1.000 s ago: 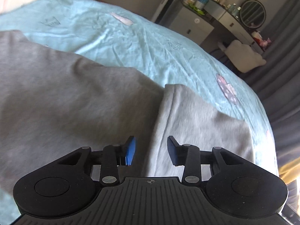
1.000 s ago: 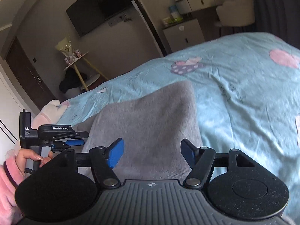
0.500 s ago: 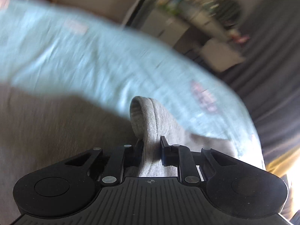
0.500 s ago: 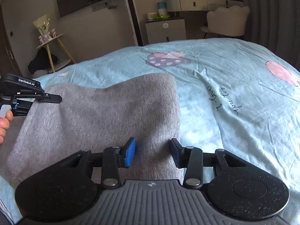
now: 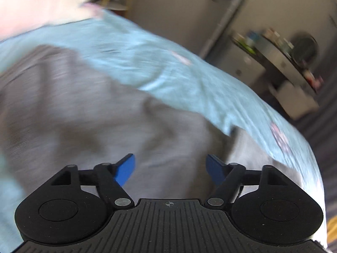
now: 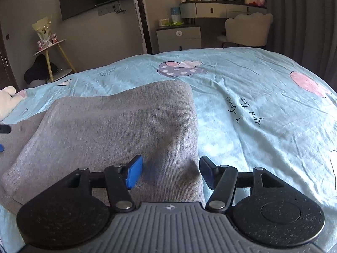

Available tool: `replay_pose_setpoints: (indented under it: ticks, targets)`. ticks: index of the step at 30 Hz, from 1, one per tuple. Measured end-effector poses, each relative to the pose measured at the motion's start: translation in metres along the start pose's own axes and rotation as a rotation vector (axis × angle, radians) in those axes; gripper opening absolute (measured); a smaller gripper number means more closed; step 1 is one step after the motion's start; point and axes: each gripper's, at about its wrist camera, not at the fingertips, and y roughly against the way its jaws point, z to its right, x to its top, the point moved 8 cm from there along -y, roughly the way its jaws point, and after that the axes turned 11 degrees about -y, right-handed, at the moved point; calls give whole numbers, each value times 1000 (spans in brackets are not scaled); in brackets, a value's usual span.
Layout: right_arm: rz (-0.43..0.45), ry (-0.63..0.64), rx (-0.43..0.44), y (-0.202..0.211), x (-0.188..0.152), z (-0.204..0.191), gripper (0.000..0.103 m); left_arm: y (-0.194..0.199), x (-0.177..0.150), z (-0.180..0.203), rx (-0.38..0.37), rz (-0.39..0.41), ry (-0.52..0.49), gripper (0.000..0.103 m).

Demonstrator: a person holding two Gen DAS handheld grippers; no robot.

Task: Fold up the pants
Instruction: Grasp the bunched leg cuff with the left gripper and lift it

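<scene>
Currently the grey pants (image 6: pixel 118 126) lie folded on the blue bedsheet (image 6: pixel 263 109), long axis running left to right, their folded edge pointing right. Left gripper (image 5: pixel 170 168): jaws opening, cloth beneath, nothing pinched. Right gripper (image 6: pixel 171 172): jaws opening astride the pants' near right corner, pads clear.

The left wrist view is smeared by motion; the pants (image 5: pixel 88 113) are cut off at its left edge.
</scene>
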Motion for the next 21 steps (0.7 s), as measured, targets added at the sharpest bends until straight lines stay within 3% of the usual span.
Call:
replay_pose_setpoints:
  ticks: [2, 4, 6, 10, 15, 18, 21]
  targets:
    - [20, 13, 8, 3, 3, -8, 61, 19, -5, -39, 48, 2, 85, 82]
    - [53, 48, 27, 8, 3, -18, 74, 36, -8, -83, 112, 43, 166, 82]
    - [58, 73, 47, 9, 1, -26, 80, 48, -8, -119, 120, 93, 234, 82]
    - [41, 86, 36, 5, -3, -32, 80, 45, -5, -165, 165, 65, 345, 78]
    - [34, 39, 29, 4, -1, -28, 80, 24, 1, -190, 38, 79, 505, 72]
    - [25, 17, 19, 0, -1, -25, 80, 5, 8, -199, 30, 87, 541, 58]
    - [24, 0, 12, -2, -1, -22, 80, -8, 16, -208, -3, 93, 604, 57]
